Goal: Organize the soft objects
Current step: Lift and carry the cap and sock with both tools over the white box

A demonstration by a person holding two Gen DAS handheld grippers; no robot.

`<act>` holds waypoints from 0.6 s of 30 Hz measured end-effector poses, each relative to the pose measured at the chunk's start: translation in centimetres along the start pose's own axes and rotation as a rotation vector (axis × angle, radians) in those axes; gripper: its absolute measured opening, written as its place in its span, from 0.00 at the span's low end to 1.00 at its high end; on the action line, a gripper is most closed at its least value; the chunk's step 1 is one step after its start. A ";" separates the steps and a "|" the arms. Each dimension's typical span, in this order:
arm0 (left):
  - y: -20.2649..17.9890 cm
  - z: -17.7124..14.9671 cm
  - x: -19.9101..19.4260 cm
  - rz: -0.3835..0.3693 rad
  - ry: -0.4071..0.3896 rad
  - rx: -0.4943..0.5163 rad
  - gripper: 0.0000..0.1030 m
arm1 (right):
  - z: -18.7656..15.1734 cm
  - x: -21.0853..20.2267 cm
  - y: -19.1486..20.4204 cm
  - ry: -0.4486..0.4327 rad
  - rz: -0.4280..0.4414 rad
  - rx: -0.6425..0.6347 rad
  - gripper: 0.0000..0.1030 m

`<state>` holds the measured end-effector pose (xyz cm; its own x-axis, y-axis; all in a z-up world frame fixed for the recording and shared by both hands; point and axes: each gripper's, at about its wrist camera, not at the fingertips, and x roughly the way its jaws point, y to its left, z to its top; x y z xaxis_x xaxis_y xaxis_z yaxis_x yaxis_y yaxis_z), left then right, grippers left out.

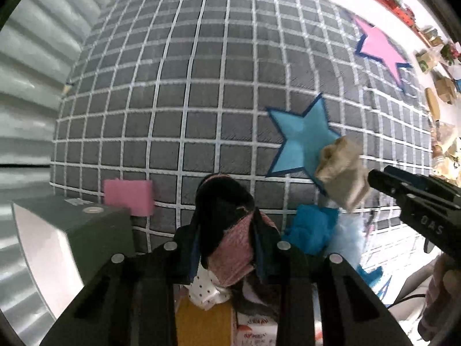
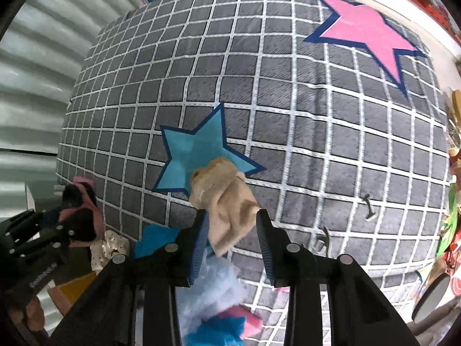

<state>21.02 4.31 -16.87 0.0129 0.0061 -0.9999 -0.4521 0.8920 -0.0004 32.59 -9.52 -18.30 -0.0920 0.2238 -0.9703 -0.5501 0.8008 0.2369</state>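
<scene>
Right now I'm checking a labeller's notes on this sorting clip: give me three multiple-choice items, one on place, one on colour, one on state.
1. The beige cloth is:
A. between the right gripper's fingers
B. flat on the blanket
C. in a box

2. The star just behind the beige cloth is:
A. pink
B. blue
C. yellow

3. The left gripper is:
A. open and empty
B. out of view
C. shut on a black and pink cloth

Key: 1 A, the pads pinch it; 2 B, its fill is blue; 3 C, the cloth fills its jaws.

Grey grid bedspread (image 2: 288, 132), prob. corrugated wall (image 1: 34, 92).
</scene>
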 end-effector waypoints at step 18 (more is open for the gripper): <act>-2.1 -4.0 -7.9 0.006 -0.088 0.058 0.32 | -0.2 1.7 1.0 0.013 -0.016 -0.056 0.78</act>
<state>18.25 0.58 -9.02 0.0899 0.0489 -0.9948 -0.4000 0.9165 0.0089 31.75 -8.45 -19.75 -0.0932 0.2034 -0.9746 -0.5968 0.7721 0.2182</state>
